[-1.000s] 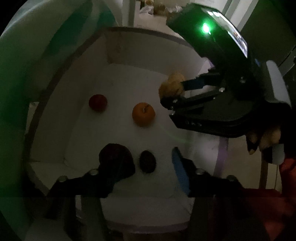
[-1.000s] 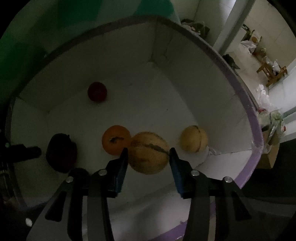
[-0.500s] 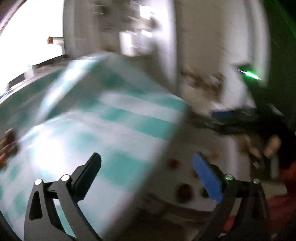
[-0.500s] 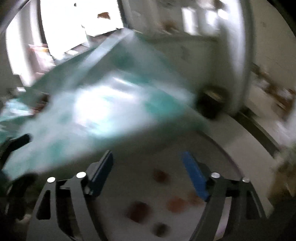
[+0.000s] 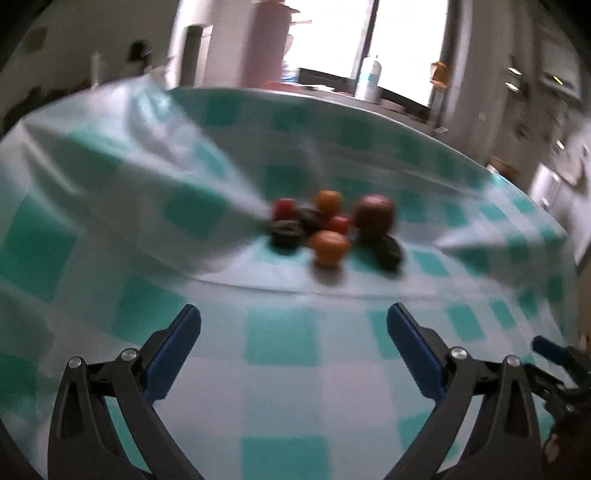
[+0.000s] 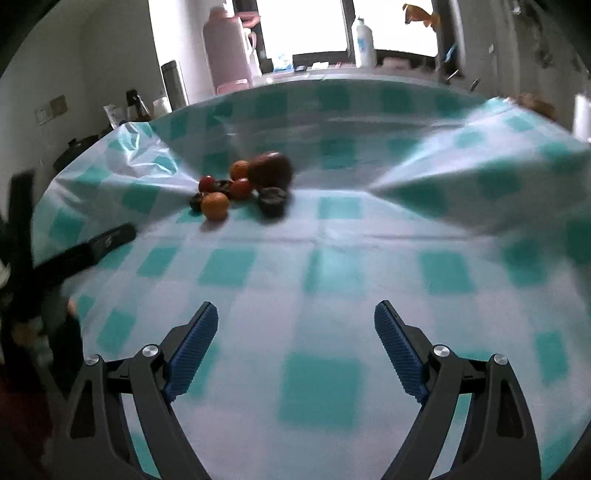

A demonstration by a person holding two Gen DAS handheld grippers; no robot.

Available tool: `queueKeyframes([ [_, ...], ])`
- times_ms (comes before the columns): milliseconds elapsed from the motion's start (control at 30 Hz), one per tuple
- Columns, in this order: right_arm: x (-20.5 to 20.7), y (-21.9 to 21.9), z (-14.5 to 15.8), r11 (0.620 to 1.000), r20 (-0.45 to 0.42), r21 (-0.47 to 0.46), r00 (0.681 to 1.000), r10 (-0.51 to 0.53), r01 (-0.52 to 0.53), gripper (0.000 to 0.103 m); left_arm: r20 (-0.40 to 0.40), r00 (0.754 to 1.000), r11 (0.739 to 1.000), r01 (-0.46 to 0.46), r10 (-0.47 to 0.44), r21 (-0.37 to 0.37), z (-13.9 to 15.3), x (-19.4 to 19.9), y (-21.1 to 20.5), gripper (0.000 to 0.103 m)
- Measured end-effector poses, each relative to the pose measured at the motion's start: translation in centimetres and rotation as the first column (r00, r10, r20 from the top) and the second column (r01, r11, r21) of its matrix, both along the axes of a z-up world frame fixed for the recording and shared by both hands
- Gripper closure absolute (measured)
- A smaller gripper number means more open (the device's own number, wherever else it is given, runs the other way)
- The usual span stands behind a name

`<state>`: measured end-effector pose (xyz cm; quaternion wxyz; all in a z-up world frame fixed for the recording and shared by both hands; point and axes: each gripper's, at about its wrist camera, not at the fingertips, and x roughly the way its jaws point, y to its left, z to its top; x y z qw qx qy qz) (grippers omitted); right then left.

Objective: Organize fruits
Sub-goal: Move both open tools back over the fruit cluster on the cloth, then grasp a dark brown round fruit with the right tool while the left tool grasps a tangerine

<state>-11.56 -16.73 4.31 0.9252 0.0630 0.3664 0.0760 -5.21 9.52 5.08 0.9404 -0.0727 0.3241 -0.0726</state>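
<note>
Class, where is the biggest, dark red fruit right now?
In the right wrist view the dark red fruit sits at the back right of the fruit pile, left of centre on the checked cloth, beside an orange.

A surface [image 6: 332, 258] draped in a rumpled teal-and-white checked tablecloth [image 6: 447, 273] fills the room's foreground. Behind it, a bright overexposed window [image 6: 303, 26] backlights a pink thermos [image 6: 225, 51], a white bottle [image 6: 364, 38] and a steel flask [image 6: 174, 83], with a pale wall [image 6: 110, 66] at left
</note>
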Motion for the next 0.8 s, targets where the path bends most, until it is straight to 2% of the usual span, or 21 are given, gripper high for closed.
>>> queueKeyframes([
  [100,5.1,1.1,-0.9,0.999,-0.044,0.033,0.999,-0.011,0.012,0.019,0.006,0.999,0.999,-0.044,0.044,-0.023,-0.8,1.0,2.0,0.002],
  [200,9.8,2.3,-1.5,0.999,-0.072,0.021,0.997,-0.033,0.035,0.019,-0.046,0.997,0.993,-0.061,0.056,-0.104,-1.7,1.5,3.6,0.002],
  [300,12.9,3.3,-1.9,0.999,-0.086,0.008,0.995,-0.043,0.044,0.019,-0.045,0.998,0.987,-0.058,0.052,-0.15,-2.2,1.4,4.0,0.002],
  [467,16.8,4.3,-3.0,0.999,-0.11,-0.007,0.993,-0.044,0.044,0.021,-0.05,0.998,0.984,-0.053,0.045,-0.169,-2.5,1.7,3.9,0.002],
  [633,19.4,5.2,-4.1,0.998,-0.15,-0.061,0.988,-0.044,0.035,0.033,-0.055,0.997,0.98,-0.068,0.059,-0.187,-2.7,1.8,4.0,0.002],
  [733,20.0,5.3,-4.3,0.996,-0.154,-0.088,0.987,-0.039,0.026,0.046,-0.056,0.997,0.98,-0.066,0.057,-0.19,-2.8,1.8,4.0,0.002],
  [800,19.9,5.5,-4.3,0.993,-0.151,-0.115,0.988,-0.032,0.015,0.062,-0.056,0.997,0.979,-0.068,0.058,-0.192,-2.8,1.8,4.0,0.002],
])
